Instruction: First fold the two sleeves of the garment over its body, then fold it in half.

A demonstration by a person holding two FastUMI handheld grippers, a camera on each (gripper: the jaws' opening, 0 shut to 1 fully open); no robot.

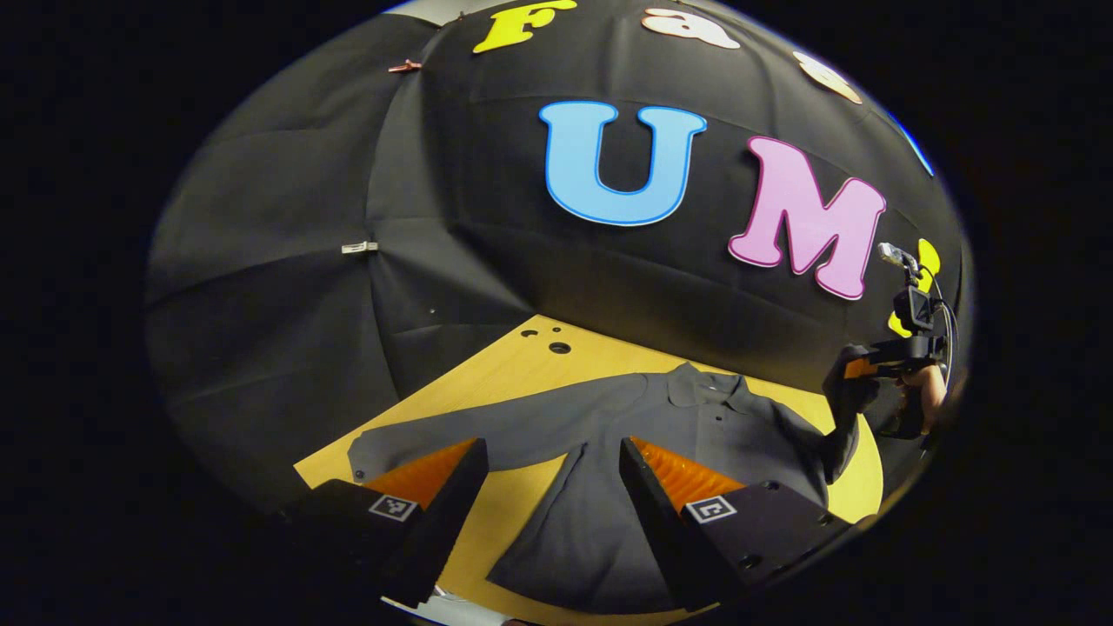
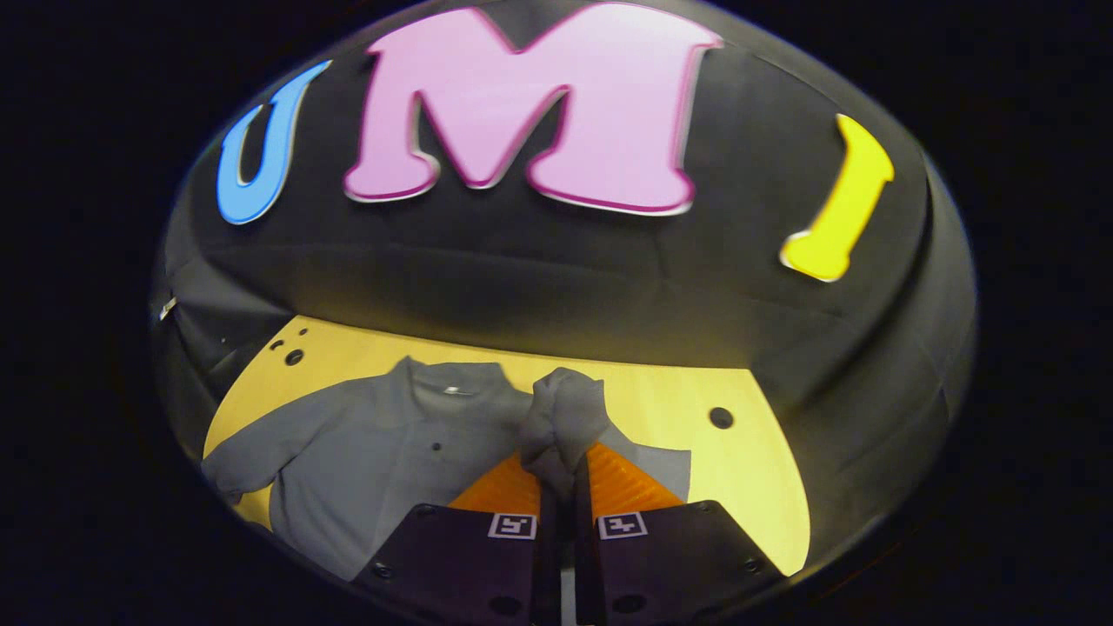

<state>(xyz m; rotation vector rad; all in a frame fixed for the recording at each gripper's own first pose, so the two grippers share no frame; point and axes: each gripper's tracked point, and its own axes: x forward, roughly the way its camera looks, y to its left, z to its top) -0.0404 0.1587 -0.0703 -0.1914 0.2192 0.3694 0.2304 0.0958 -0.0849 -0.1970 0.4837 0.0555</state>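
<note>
Grey shirt [image 1: 661,435] spread flat on the wooden table [image 1: 522,348], collar toward the booth's back wall. Left sleeve [image 1: 452,435] stretched out flat across the board. Right sleeve [image 2: 563,416] lifted off the table, bunched and clamped between the closed fingers of the right gripper [image 2: 561,474]. Left gripper [image 1: 549,478] held above the shirt's lower body, jaws wide apart, gripping nothing. Small dark holes [image 1: 559,348] in the tabletop near the far corner. Possibly a hand [image 1: 926,391] behind the far gripper, blurred at the edge.
</note>
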